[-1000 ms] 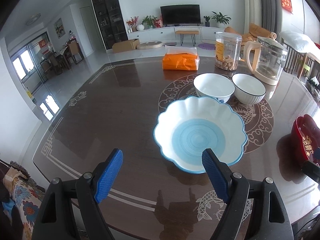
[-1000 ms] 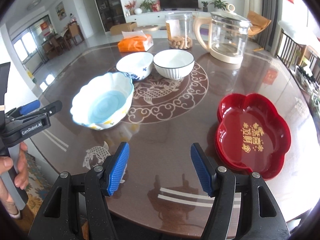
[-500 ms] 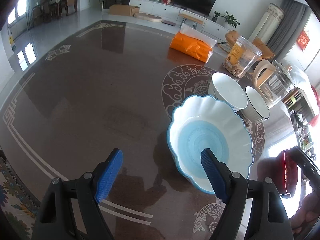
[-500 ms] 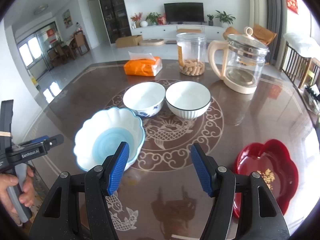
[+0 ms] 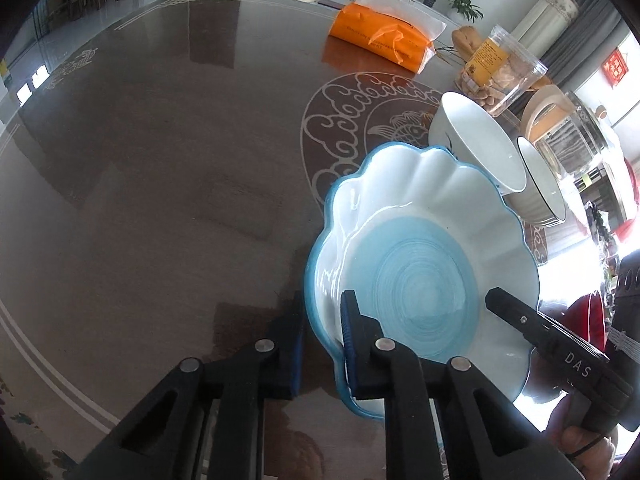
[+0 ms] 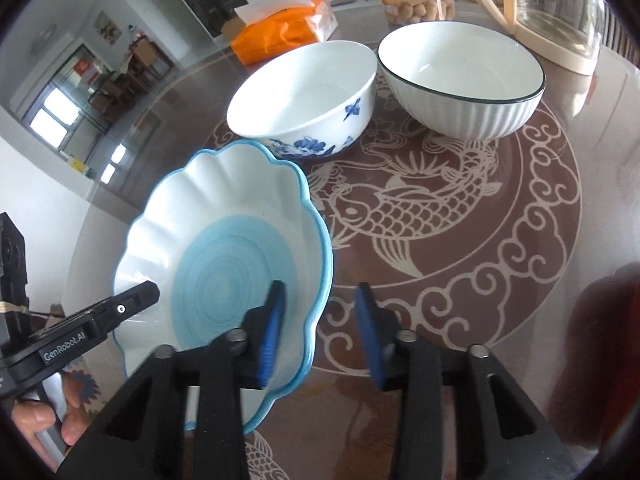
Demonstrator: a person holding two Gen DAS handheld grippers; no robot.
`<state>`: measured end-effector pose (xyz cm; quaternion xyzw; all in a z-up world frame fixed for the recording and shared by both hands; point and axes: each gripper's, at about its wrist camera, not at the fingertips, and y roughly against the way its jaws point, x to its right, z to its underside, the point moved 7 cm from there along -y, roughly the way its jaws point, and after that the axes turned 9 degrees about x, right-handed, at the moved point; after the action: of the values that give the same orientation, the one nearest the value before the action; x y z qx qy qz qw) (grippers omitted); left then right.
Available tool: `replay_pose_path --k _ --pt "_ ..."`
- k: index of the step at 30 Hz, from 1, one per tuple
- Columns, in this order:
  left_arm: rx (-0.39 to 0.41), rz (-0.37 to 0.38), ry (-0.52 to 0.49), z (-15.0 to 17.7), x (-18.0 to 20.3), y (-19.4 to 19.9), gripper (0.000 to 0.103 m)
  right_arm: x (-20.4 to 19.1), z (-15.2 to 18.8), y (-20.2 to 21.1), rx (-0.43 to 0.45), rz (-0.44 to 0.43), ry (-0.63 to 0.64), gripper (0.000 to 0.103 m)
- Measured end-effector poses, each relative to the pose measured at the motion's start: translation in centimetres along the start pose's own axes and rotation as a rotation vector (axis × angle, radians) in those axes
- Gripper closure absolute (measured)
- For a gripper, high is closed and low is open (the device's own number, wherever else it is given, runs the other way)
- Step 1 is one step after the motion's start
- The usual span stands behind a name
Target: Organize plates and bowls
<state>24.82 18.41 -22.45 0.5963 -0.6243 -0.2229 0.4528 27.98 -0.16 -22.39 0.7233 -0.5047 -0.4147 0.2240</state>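
scalloped plate: blue-rimmed scalloped plate (image 5: 420,280) on the surface (image 5: 160,200), near edge, closest to both tools; looks tipped, near rim possibly raised, can't confirm.
left tool: left tool (image 5: 320,340) closed on the plate's near-left rim, one pad inside, one outside and under the lip.
right tool: right tool (image 6: 320,332) straddles the plate's right rim, left pad inside the well, right pad outside; visible gap at the rim, so jaws open, not pinching yet.
key relation: plate lies straight ahead of both tools, rim running between each pair of pads; left tool has the hold, right tool flanks the opposite side. Roughly round, no long axis.
bowls: floral bowl (image 6: 304,100) just beyond the plate, ribbed dark-rim bowl (image 6: 460,84) beside it to the right, close together, far side of the fish medallion.
red dish: red dish (image 5: 588,320) at right edge, mostly hidden.
likely next: right pads close, then a two-handed lift, my guess.
writing: "GenRobot.AI" on left tool body seen from right view; "DAS" on right tool body; orange tissue pack (image 5: 384,36) and jar (image 5: 496,72) print unreadable.
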Motion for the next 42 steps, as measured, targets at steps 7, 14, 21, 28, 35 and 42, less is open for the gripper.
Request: replay_pose_path --k 7,14,21,28,35,42 --pt "0.043 -0.008 -0.034 1.3 1.5 1.8 0.091 -0.2 0.2 0.9 -0.011 0.001 0.015 0.089" --pt "0.061 0.061 -0.066 4.8 5.9 5.0 0.091 2.3 2.3 6.8 0.024 0.002 0.006 0.089" --pt "0.021 0.107 -0.099 9.1 9.5 4.6 0.091 6.8 6.3 10.4 -0.004 0.06 -0.046 0.089" --pt "0.02 0.093 -0.118 10.9 10.2 3.5 0.091 8.8 9.0 10.9 -0.005 0.088 -0.079 0.089" --pt "0.066 0.065 -0.138 10.5 9.7 4.8 0.081 8.1 8.4 12.0 0.083 0.096 -0.027 0.047" --pt "0.22 -0.057 -0.055 8.4 5.0 9.1 0.017 7.4 7.4 14.8 0.166 0.093 0.01 0.039"
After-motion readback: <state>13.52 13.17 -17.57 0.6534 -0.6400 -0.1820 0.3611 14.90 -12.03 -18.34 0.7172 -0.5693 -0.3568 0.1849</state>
